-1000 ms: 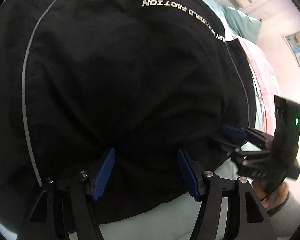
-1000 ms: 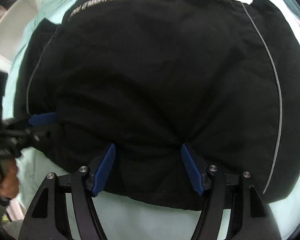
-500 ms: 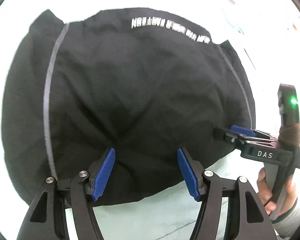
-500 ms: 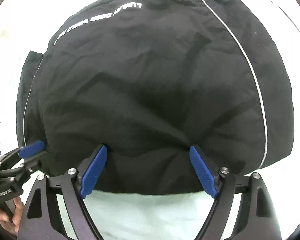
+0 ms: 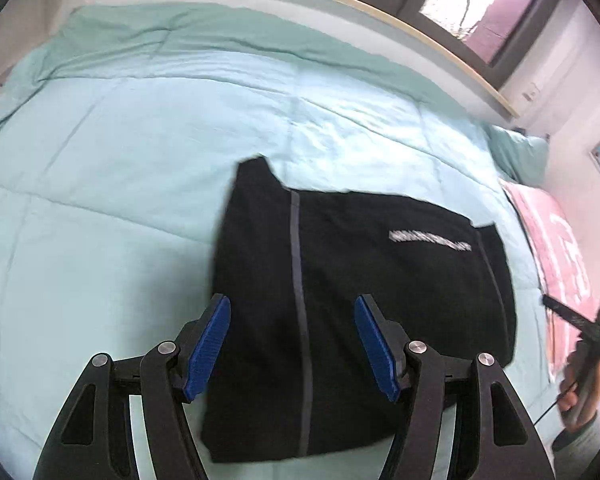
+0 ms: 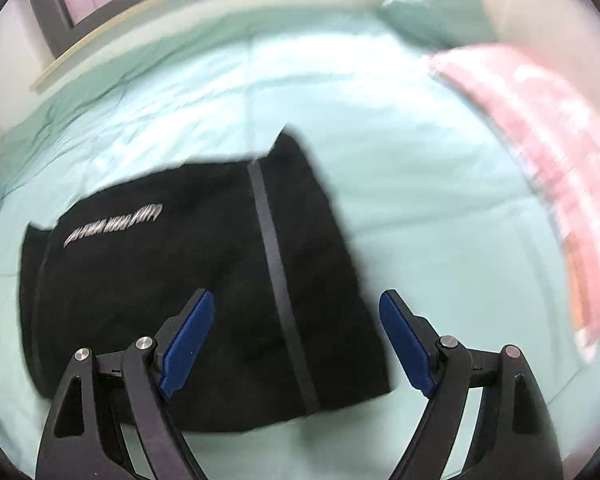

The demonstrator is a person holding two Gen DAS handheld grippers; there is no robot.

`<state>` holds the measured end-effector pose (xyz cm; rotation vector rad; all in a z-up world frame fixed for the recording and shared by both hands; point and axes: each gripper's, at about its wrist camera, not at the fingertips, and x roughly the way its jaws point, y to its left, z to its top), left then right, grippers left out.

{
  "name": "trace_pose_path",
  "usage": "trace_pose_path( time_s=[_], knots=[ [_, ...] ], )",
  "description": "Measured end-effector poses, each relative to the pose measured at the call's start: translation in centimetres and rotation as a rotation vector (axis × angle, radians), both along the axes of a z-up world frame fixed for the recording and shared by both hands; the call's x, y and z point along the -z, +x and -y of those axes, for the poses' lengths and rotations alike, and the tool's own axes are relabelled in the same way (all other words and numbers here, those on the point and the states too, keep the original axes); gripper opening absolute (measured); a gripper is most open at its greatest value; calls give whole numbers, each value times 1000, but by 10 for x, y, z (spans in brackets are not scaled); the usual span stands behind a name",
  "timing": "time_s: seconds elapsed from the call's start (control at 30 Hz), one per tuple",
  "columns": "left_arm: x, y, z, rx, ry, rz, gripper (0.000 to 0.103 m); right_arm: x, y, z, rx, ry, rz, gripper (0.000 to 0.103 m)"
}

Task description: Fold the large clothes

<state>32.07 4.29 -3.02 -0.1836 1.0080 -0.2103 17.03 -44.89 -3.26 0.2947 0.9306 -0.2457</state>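
A folded black garment [image 5: 364, 312] lies flat on the bed [image 5: 120, 184], on the pale green cover, toward the bed's near edge. The left gripper [image 5: 294, 344] hangs above it with its blue fingers [image 5: 210, 344] spread wide and holding nothing. The right gripper [image 6: 296, 340] is also spread wide and empty. A pink blanket [image 6: 548, 152] lies along the bed's right side, near a green pillow [image 6: 436, 8].

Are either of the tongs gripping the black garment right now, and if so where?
Nothing is held. The left tongs and right tongs are both open above the folded black garment, which lies free on the bed cover.
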Motion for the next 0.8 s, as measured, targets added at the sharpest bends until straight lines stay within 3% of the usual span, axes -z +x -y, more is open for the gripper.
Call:
trace_pose_path(
  time_s=[0.13,0.27,0.43,0.6,0.67,0.8],
  knots=[
    [8,23,-15,-30,9,-19,66,-5,14,20,14,-7,52,86],
    [33,39,-18,-38,-33,-78,66,16,35,34,-15,-19,-13,86],
    [77,57,-26,-30,-168,-193,66,65,56,45,-121,98,-109,86],
    [107,67,-27,-33,-226,-241,66,117,74,43,-203,190,-186,86],
    [120,71,-29,-29,-259,-269,66,129,77,47,-232,280,-185,86],
    [153,80,-31,-1,-428,-358,66,145,85,58,-253,412,-189,86]
  ],
)
